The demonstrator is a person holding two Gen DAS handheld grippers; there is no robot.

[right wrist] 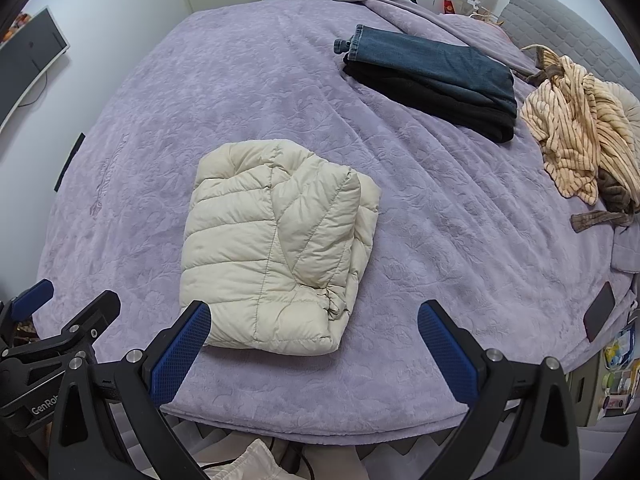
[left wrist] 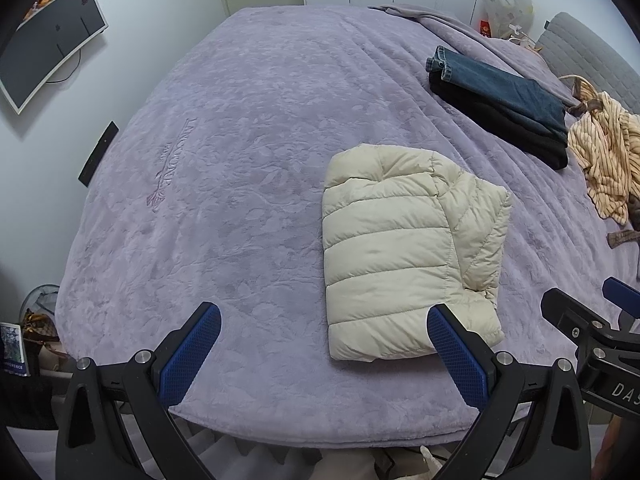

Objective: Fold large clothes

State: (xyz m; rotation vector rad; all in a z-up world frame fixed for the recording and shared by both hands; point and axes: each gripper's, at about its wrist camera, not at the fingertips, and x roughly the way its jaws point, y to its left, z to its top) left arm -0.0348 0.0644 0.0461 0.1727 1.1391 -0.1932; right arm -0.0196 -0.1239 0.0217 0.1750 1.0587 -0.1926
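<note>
- My left tongs stand wide apart and hold nothing; the folded cream jacket lies on the bed just ahead, nearer the right finger.
- My right tongs gape too, empty, the jacket's near edge between them.
- Bare purple blanket spreads left of it.
- Folded jeans and a striped garment lie well apart, far right.
</note>
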